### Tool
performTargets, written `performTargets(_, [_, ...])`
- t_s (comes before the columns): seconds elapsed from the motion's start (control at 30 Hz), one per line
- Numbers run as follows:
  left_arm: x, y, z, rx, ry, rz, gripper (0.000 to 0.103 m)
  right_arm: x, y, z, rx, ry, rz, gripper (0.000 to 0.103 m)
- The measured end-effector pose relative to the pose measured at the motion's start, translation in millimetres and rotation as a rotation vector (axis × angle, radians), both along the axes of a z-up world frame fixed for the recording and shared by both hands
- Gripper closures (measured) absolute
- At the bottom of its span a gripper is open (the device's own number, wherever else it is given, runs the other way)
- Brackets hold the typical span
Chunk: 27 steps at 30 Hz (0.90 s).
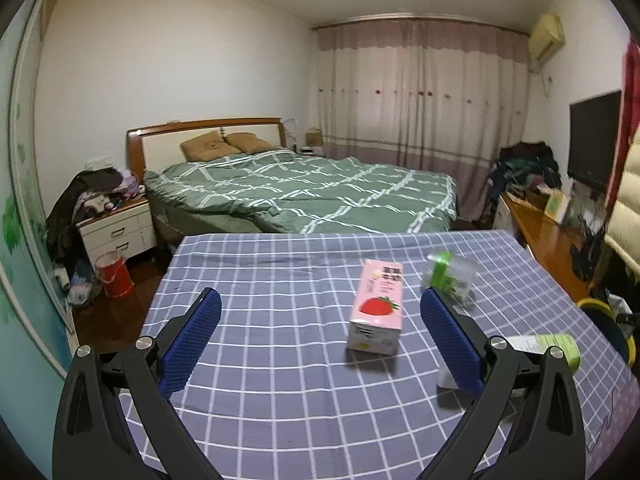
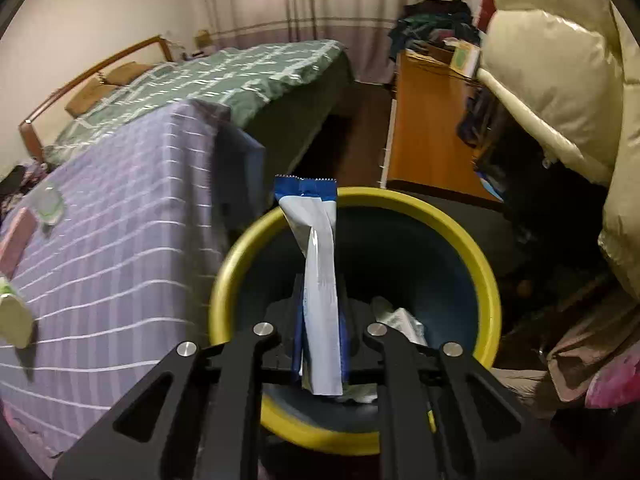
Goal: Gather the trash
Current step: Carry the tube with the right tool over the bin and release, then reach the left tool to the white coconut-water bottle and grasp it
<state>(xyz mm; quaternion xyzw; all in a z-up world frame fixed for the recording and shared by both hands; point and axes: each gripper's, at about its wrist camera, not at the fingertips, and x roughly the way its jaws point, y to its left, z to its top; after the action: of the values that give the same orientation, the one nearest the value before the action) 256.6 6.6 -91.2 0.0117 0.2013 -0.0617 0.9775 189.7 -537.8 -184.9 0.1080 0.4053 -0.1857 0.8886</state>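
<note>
My left gripper (image 1: pixel 320 300) is open and empty above the checked table (image 1: pixel 280 400). A pink strawberry milk carton (image 1: pixel 376 308) stands just ahead between its fingers. A crumpled clear and green plastic piece (image 1: pixel 450 274) lies behind the right finger. A green and white cup (image 1: pixel 554 348) lies on its side at the right. My right gripper (image 2: pixel 320 312) is shut on a blue and white wrapper (image 2: pixel 318 264) and holds it over the yellow-rimmed bin (image 2: pixel 486 276), which has crumpled paper (image 2: pixel 400 320) inside.
The bin stands on the floor right of the table (image 2: pixel 100 260). A green bed (image 1: pixel 304 192) lies beyond the table. A wooden desk (image 2: pixel 424 136) and a cream puffer jacket (image 2: pixel 560 80) are to the right. A red bucket (image 1: pixel 114 276) and nightstand (image 1: pixel 116 232) are at left.
</note>
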Motion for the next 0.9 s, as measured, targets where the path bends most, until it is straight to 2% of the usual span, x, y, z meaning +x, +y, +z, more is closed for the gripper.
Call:
performTargets(0.13, [-1,-18,-2,0.036,0.017,-0.039,0.005,1,-3,-6,-0.005,-0.004,-0.027,0.072])
performTargets(0.27, [3,-38,-8,0.081,0.075,-0.062,0.005,-3,-5,-3,-0.007,-0.017,-0.028,0.072])
performTargets(0.43, [9,-62,-28,0.113,0.245,-0.093,0.005,-6,-5,2,-0.004,-0.033,-0.022,0.071])
performTargets(0.6, [15,-76,-52,0.16,0.369,-0.099,0.01,-7,-4,6,0.01,-0.049,-0.014,0.071])
performTargets(0.9, [59,-99,-81,0.224,0.475,-0.087,0.01,-10,-3,11,0.025,-0.074,-0.002,0.071])
